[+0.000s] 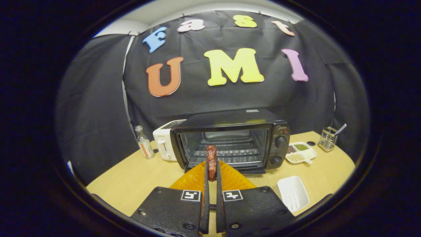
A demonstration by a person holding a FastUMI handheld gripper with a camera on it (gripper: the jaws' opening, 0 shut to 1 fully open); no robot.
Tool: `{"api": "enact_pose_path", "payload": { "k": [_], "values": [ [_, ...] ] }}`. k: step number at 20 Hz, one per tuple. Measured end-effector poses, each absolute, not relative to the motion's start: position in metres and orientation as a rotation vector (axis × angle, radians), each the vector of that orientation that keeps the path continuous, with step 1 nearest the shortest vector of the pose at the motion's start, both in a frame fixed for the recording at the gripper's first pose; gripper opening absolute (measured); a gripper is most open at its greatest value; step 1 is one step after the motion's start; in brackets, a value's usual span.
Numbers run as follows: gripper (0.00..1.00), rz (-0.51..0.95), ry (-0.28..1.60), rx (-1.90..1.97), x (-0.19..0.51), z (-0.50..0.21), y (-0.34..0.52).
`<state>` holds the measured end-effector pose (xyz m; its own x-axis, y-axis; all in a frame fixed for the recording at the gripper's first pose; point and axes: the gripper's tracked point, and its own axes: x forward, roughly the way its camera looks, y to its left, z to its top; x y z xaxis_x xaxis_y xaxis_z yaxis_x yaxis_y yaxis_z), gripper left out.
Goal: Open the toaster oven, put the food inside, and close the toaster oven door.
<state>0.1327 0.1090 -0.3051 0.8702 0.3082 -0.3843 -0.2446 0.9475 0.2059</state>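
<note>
Oven door already down, rack bare. Claw clamped on meat strip, held upright just ahead of the opening, mid-tabletop. Left: meat onto rack, then door shut. Approx. halfway, by the look.

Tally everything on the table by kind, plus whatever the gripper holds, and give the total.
Appliances: 2, toaster oven, white toaster
Trays: 2, white tray, seasoning dish
Bottle: 1
Utensil rack: 1
Food, clamped in the gripper jaws: 1
Total: 7
</note>
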Motion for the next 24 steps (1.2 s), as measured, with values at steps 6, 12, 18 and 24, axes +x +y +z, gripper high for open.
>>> {"api": "enact_pose_path", "payload": {
  "k": [6, 12, 18, 24],
  "values": [
    [0.11, 0.263, 0.486, 0.589, 0.187, -0.321, 0.120],
    [0.11, 0.194, 0.508, 0.890, 0.250, -0.351, 0.122],
    [0.11, 0.182, 0.555, 1.071, 0.281, -0.396, 0.119],
    [0.12, 0.156, 0.549, 0.916, 0.283, -0.401, 0.112]
  ]
}}
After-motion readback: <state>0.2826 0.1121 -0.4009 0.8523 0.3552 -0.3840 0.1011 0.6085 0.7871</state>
